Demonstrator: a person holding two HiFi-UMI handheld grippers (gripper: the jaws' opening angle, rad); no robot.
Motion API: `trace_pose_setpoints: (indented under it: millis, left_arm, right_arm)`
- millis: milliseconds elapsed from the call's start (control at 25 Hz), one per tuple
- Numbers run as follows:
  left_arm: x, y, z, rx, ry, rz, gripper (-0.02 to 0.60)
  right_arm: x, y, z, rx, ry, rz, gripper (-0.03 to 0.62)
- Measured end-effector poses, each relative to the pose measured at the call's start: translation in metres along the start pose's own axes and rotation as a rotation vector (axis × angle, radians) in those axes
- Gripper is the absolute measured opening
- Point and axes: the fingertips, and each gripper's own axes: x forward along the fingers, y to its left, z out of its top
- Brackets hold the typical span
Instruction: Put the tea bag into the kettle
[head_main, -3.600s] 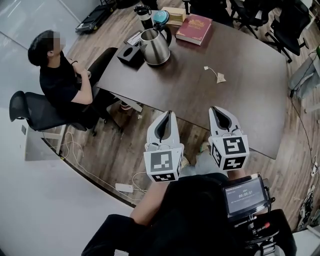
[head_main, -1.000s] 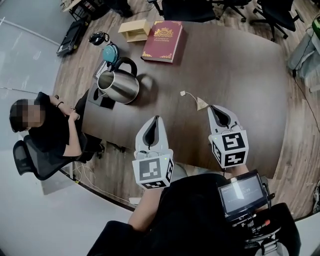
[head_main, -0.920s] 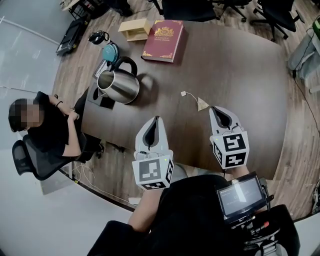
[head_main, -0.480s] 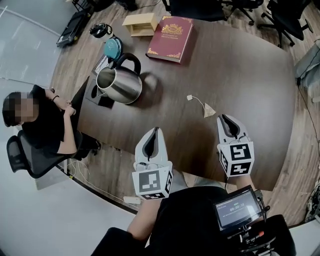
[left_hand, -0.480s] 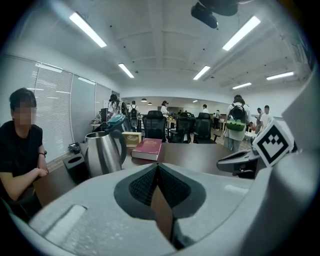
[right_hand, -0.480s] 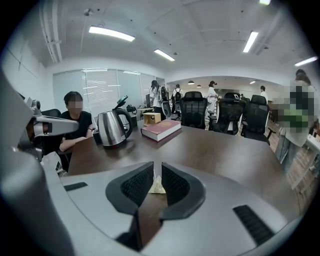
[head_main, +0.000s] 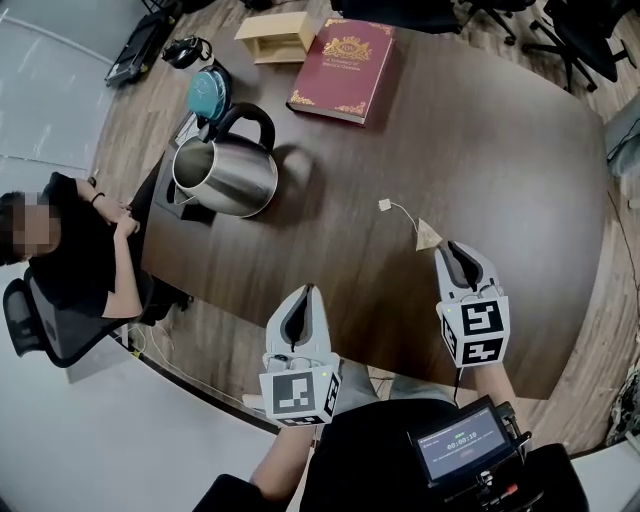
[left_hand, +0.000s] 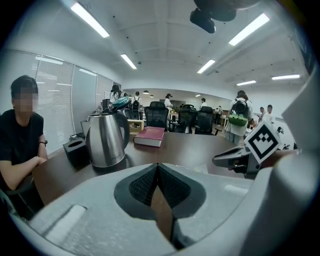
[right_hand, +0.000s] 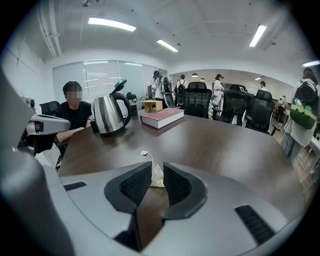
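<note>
Head view has both tools held out in front of the person, marker cubes near the body and jaws pointing toward the far side of the desk (head_main: 500, 130). The left tool (head_main: 305, 292) sits at the desk's near edge, only its tip over the wood. Its own camera shows the jaws pressed together with nothing between them. The right tool (head_main: 447, 245) reaches farther in over the desk, to the right. Its jaws stand a little apart, and the tea bag (head_main: 428, 234) shows in the gap at their tips (whether they touch it cannot be told). The bag lies on the desk just to the left of that tip, its string running far-left to a small paper tag (head_main: 385, 205). The kettle (head_main: 225, 170) stands well apart at the far left of the desk, lid up and mouth open. A red book (head_main: 343, 57) lies beyond it. A seated person (head_main: 80, 250) in black is at the desk's left end.
</note>
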Motion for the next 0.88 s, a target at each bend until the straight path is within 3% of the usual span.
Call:
trace_pose_setpoints:
  millis: [880]
  left_arm:
    - [0.051,-0.012,-0.035,-0.031,0.068,-0.049,0.006]
  right_arm:
    - [0.049,-0.001,-0.022,-0.001,0.055,0.062,0.080]
